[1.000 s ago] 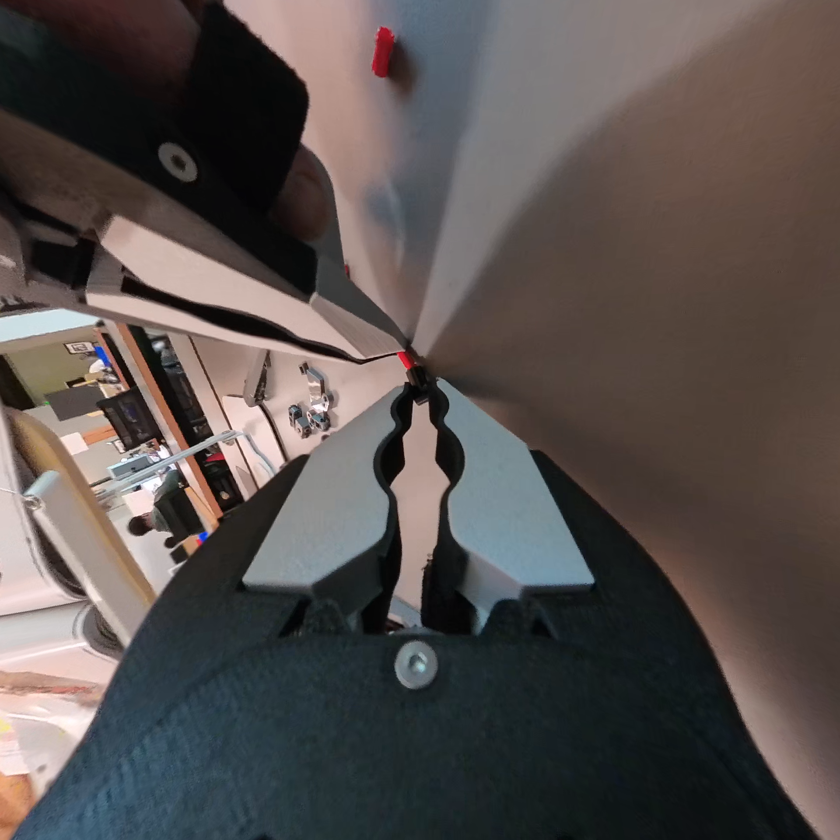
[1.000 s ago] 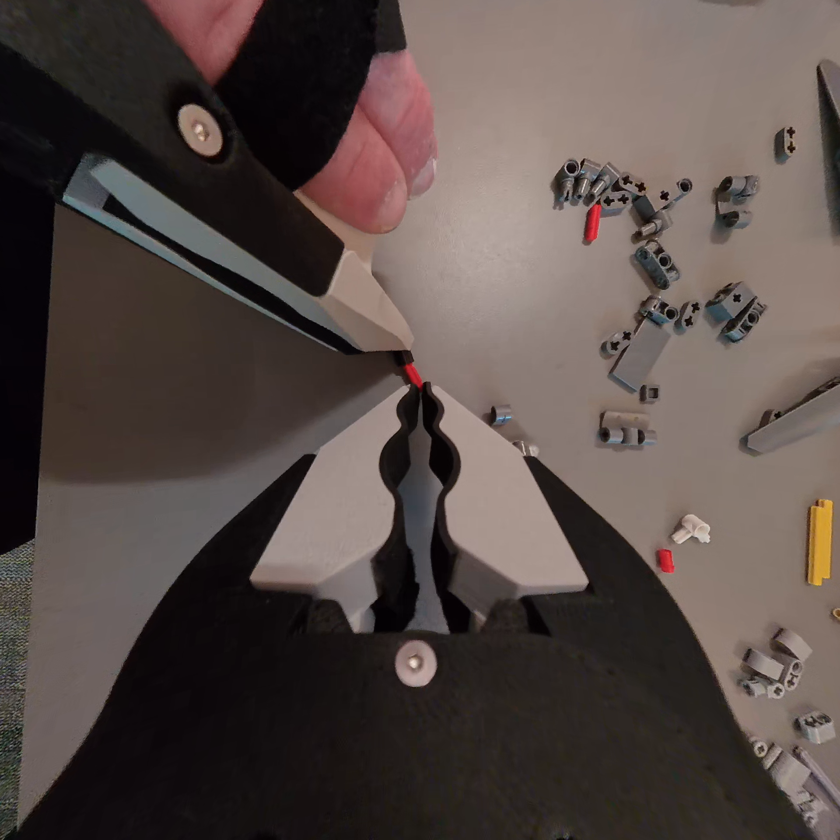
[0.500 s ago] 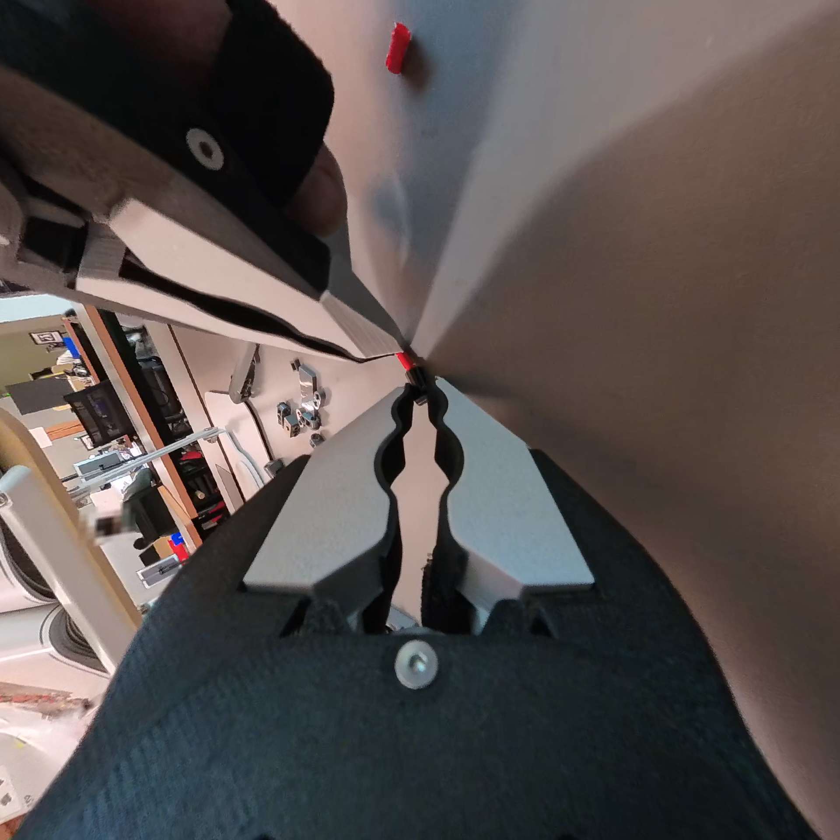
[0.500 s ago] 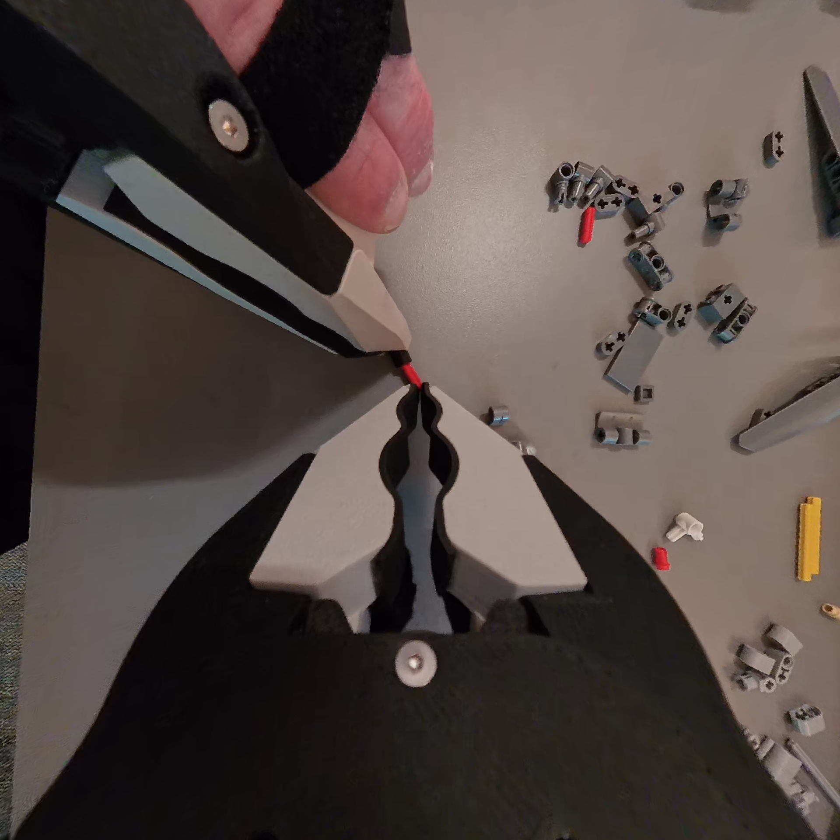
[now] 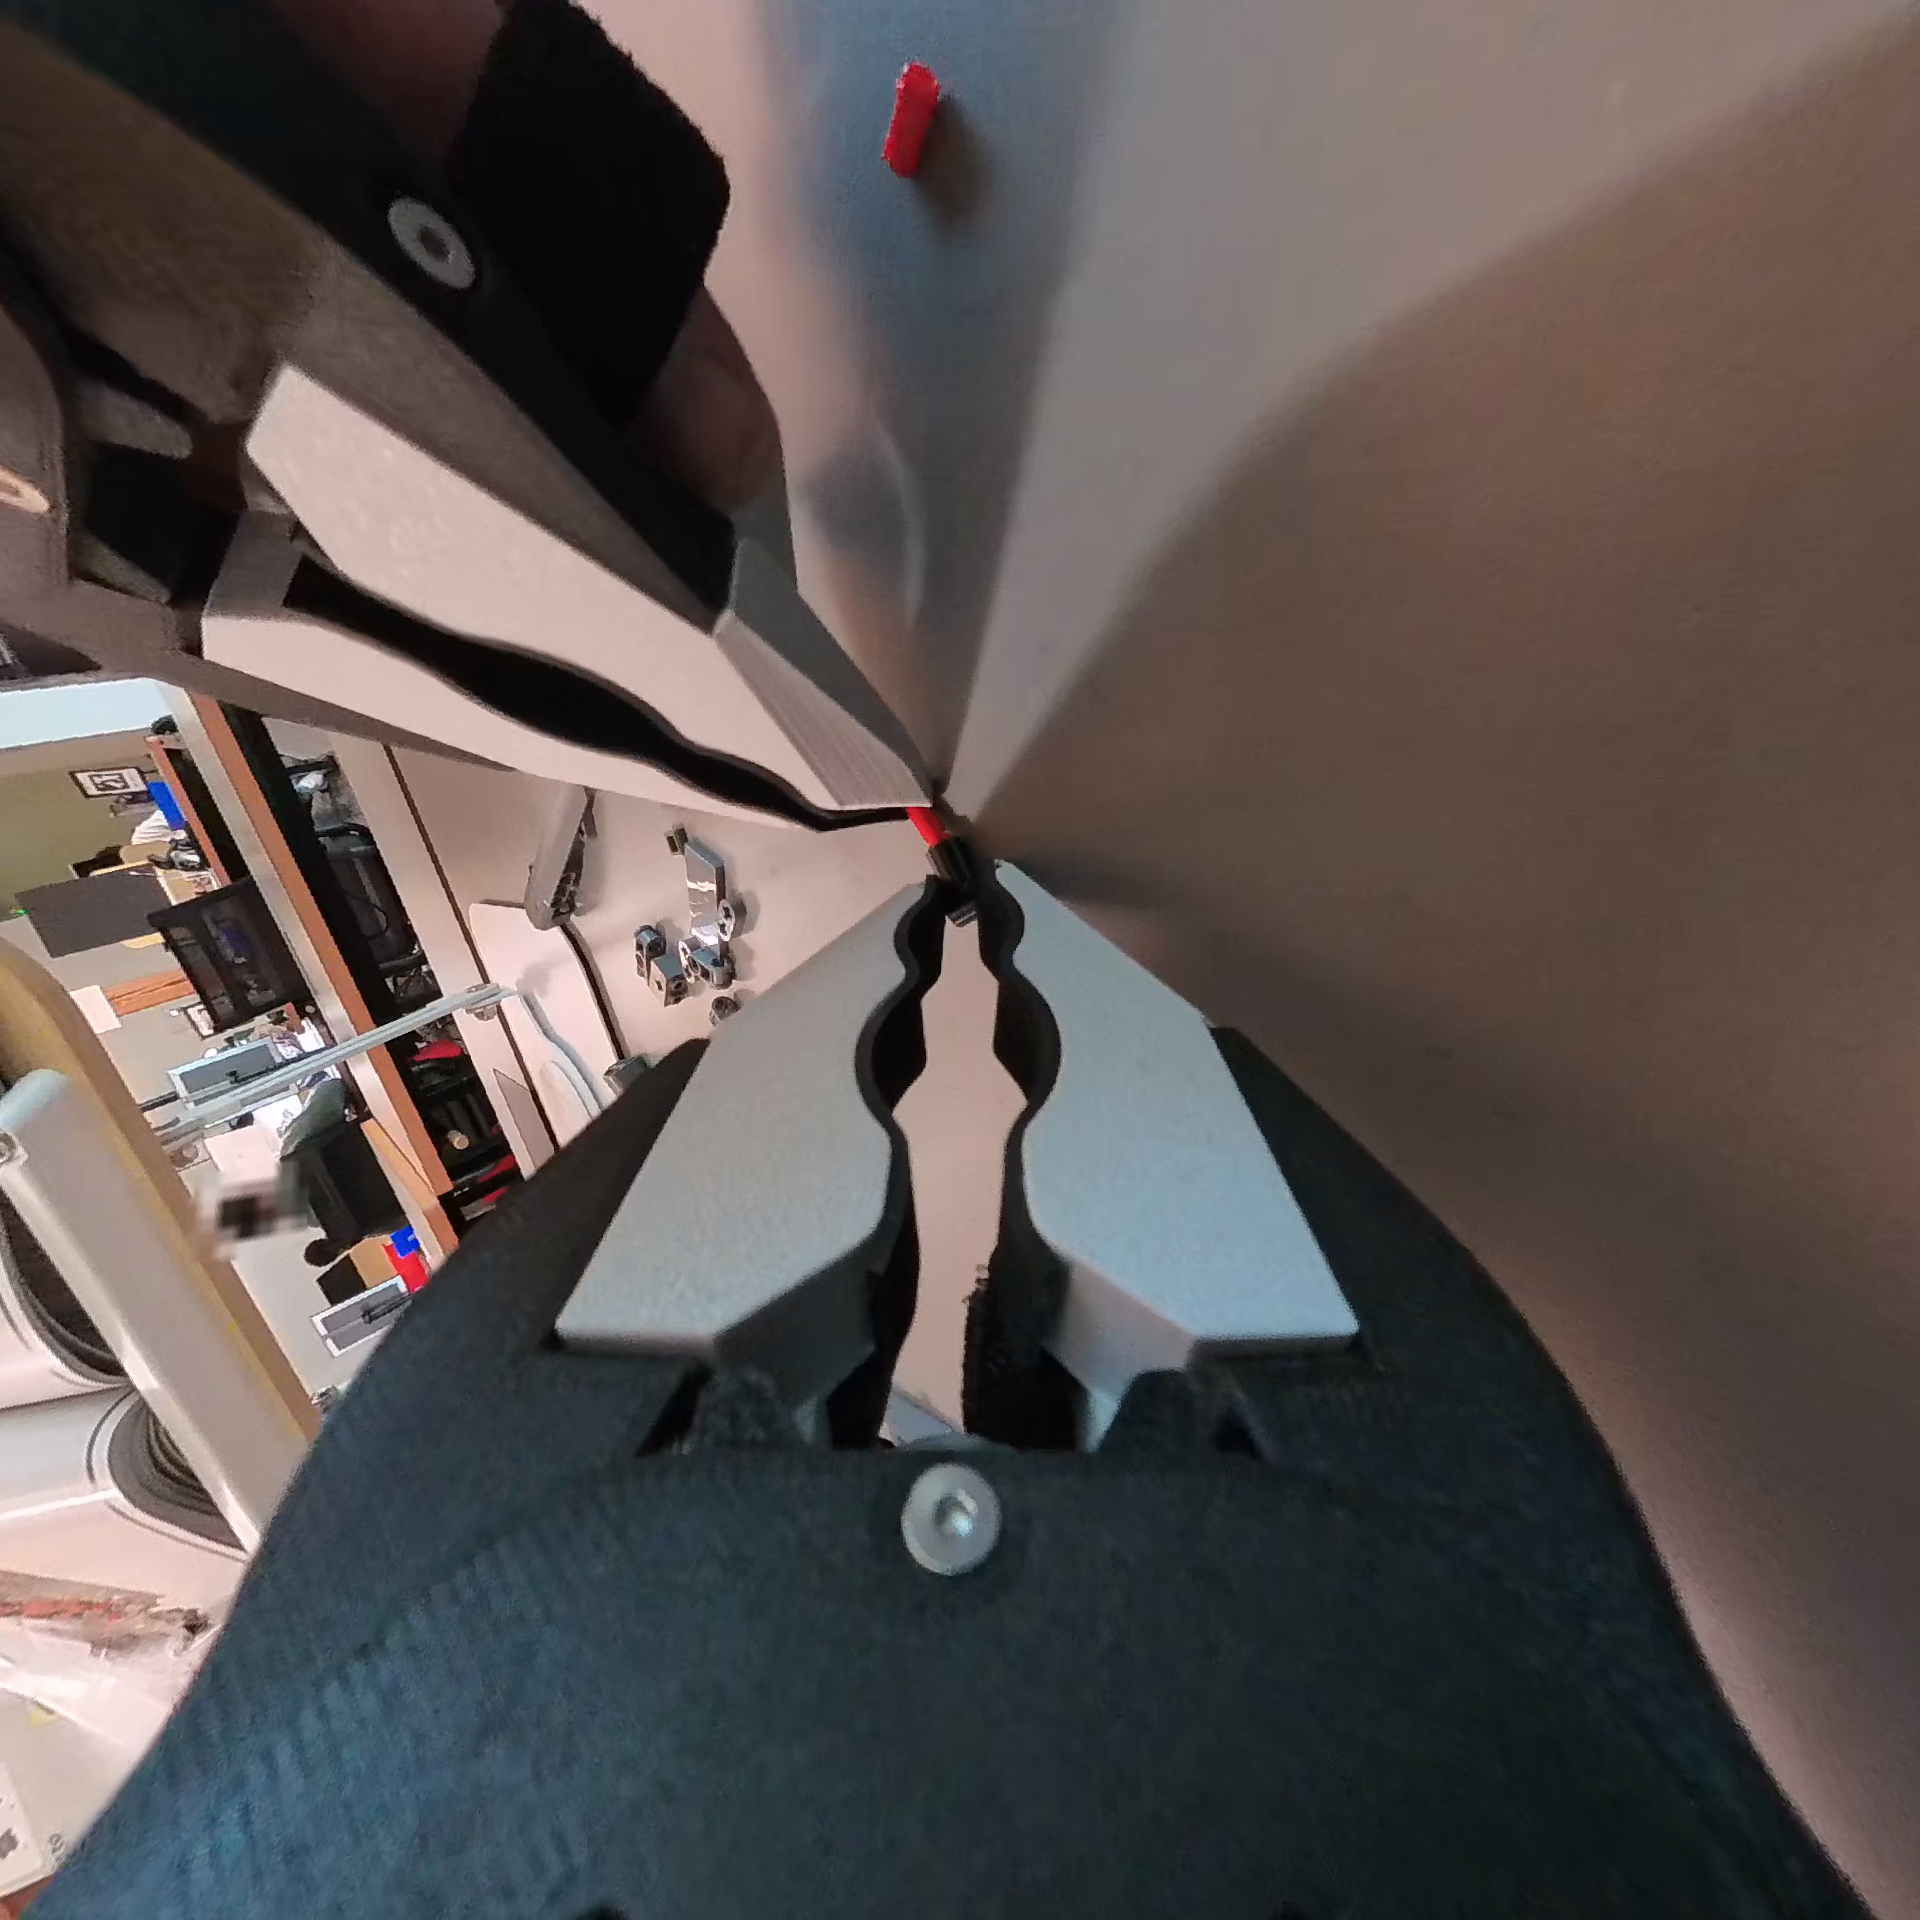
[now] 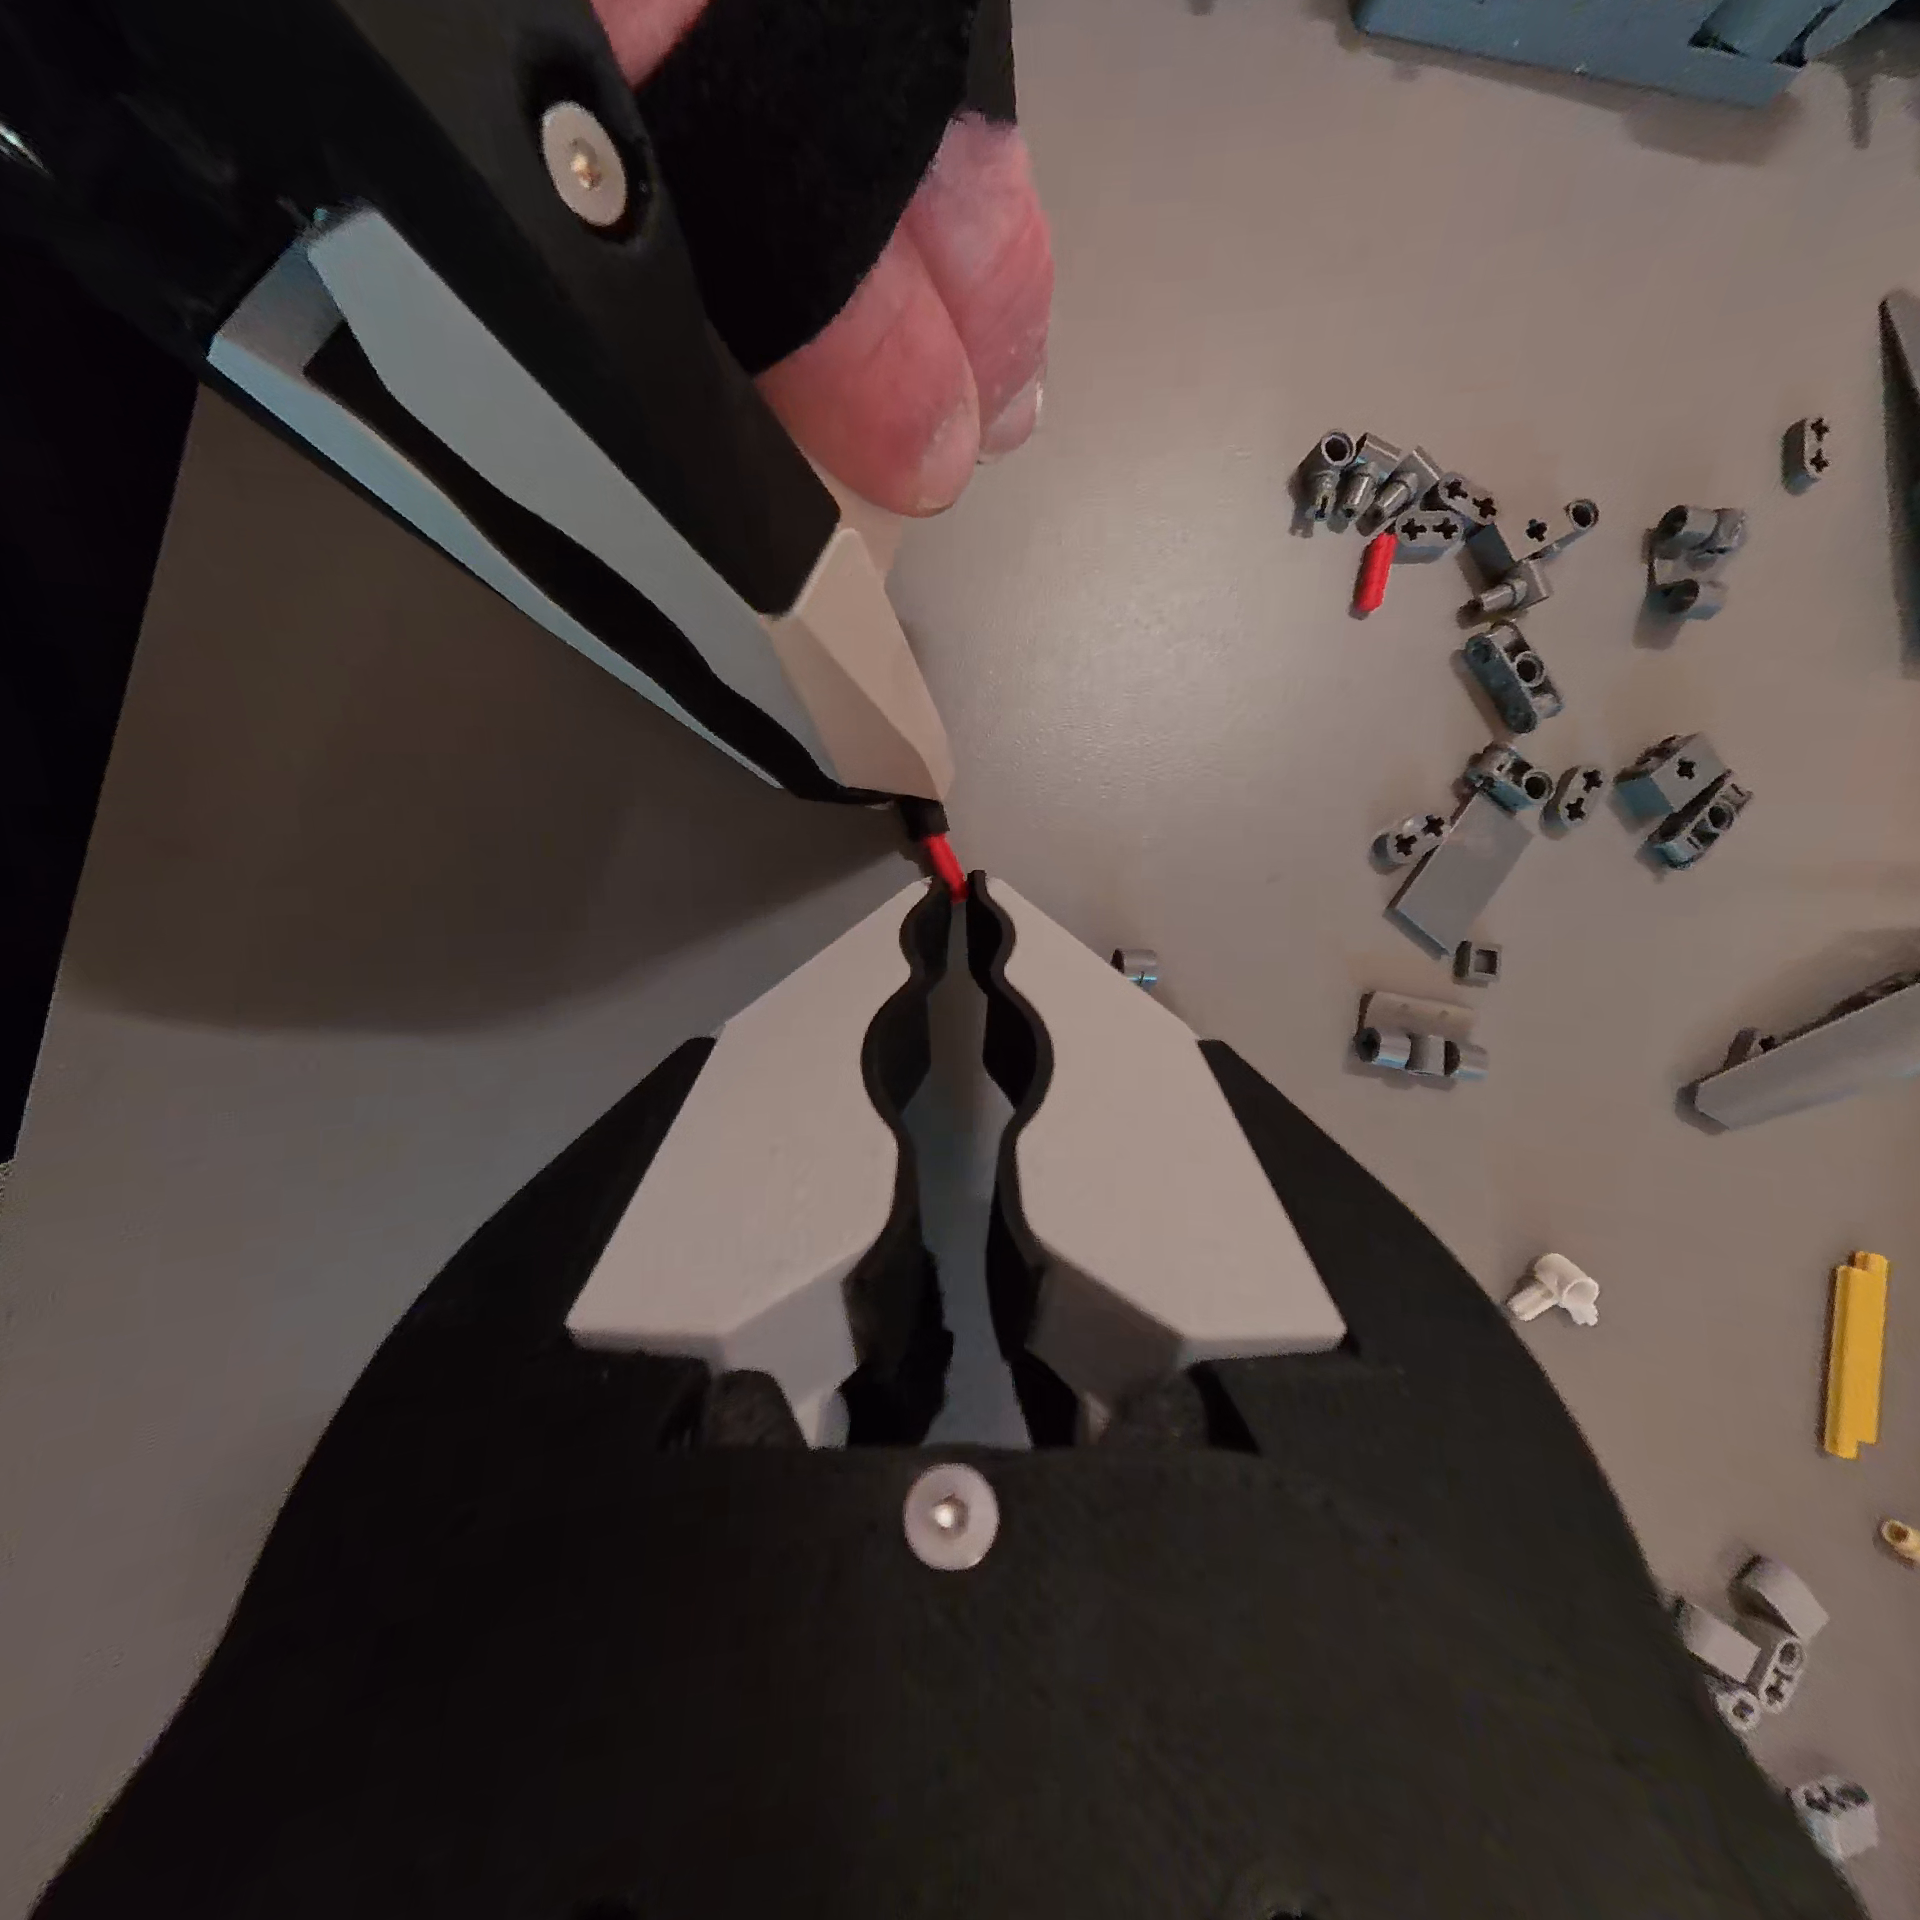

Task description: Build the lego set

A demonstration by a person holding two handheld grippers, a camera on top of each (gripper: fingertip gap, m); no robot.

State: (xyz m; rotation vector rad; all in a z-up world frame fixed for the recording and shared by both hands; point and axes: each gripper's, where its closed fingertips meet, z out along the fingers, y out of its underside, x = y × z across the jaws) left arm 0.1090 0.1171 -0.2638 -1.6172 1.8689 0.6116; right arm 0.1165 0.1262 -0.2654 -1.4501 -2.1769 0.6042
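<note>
1. Little has shifted between the earlier frames and now: both grippers stay tip to tip with the same small joined piece between them. In the left wrist view the loose red pin has drifted slightly right along the top edge, so the camera has tilted a touch.
2. Left gripper: its fingers stand a sliver apart and pinch a small black connector, just above frame centre.
3. Right gripper: its fingers are closed tight on the end of a thin red axle, again just above frame centre. The axle's far end sits in the black connector held by the other gripper.
4. Grey table lies beneath; scattered grey building pieces fill the right side of the right wrist view, with a yellow beam at lower right and a white connector near it.
5. Judging by the unchanged grip, axle and connector remain mated, held at both ends.
</note>
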